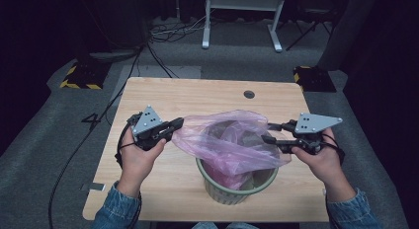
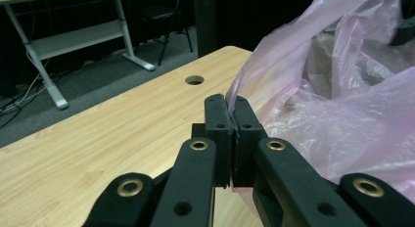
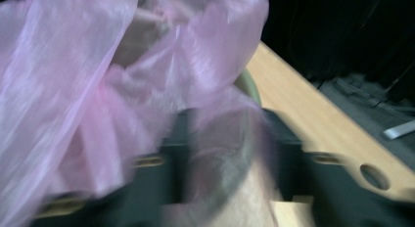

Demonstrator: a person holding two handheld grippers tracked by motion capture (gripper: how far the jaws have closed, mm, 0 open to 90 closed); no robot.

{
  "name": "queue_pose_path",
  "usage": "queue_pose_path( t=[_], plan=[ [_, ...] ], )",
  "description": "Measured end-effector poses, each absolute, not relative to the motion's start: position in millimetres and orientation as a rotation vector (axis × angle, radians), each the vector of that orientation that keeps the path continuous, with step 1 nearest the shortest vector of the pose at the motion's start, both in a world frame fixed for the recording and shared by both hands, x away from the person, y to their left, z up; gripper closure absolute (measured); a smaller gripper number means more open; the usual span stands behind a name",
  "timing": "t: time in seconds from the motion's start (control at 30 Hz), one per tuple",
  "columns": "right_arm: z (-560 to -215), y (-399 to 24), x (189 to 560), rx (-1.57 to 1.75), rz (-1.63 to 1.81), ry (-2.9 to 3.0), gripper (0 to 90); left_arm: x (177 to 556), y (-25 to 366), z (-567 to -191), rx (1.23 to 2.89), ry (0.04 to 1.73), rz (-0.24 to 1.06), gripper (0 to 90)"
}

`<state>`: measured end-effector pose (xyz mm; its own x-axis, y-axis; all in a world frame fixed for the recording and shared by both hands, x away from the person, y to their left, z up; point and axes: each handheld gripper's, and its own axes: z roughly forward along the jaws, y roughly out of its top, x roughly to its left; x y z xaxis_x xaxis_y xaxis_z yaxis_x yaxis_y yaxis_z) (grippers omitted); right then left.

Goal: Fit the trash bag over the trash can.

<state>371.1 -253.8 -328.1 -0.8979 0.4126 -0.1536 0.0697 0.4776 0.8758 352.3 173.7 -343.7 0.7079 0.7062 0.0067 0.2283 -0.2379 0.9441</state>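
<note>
Two claws at the pink bag (image 1: 232,140): left claw (image 2: 233,120) clenched on its edge, right claw's (image 1: 271,133) grip lost in blur.

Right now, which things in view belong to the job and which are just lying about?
In the job: pink plastic bag; green bin; left claw, shut on the bag's edge; right claw, bag between its jaws.

Lying about: white desk frame; floor cables.

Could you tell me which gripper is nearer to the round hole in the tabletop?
Right, narrowly. The right gripper lies just right of and below the hole, jaws around the pink bag. The left gripper, shut on the bag's edge, sits farther left.
</note>
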Motion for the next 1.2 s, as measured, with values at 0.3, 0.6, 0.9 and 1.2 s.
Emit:
queue_pose_path(
  t=[0.3, 0.6, 0.9, 1.2],
  plan=[
    [-327.1, -282.8, 370.7, 0.604, 1.45, 2.348, 90.0, 355.4, 185.7, -355.3, 1.801, 0.801, 0.534, 89.0],
    [-347.9, -307.8, 373.3, 0.811, 1.331, 2.352, 90.0, 361.3, 184.4, -364.6, 1.851, 0.847, 0.552, 89.4],
    [-364.0, -304.6, 376.3, 0.863, 1.269, 2.398, 90.0, 373.7, 184.6, -387.9, 1.922, 0.94, 0.445, 89.6],
    [-390.9, -298.6, 371.9, 0.875, 1.258, 2.484, 90.0, 370.0, 185.2, -412.8, 1.933, 0.938, 0.279, 89.6]
  ],
)
